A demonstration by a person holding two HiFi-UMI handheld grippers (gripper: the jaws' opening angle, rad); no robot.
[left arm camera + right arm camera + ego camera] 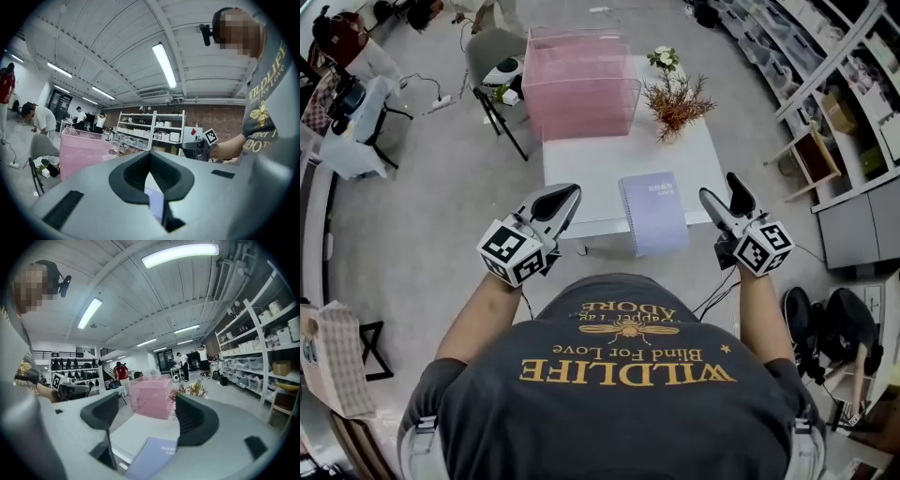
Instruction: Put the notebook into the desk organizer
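Left gripper [567, 195] closed empty at the tabletop's [581, 178] near left corner, glimpsing only a sliver of the notebook [653, 212], whole in the head view at the near edge; right gripper [721, 189] spread wide, empty; pink desk organizer [581, 84] at the far edge.

Grey floor [441, 187], white table [581, 178], shelving [262, 348], ceiling striplights [164, 65].

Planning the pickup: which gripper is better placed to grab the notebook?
Right, probably. The right gripper is open, with the notebook just ahead of its jaws; the left gripper is shut.
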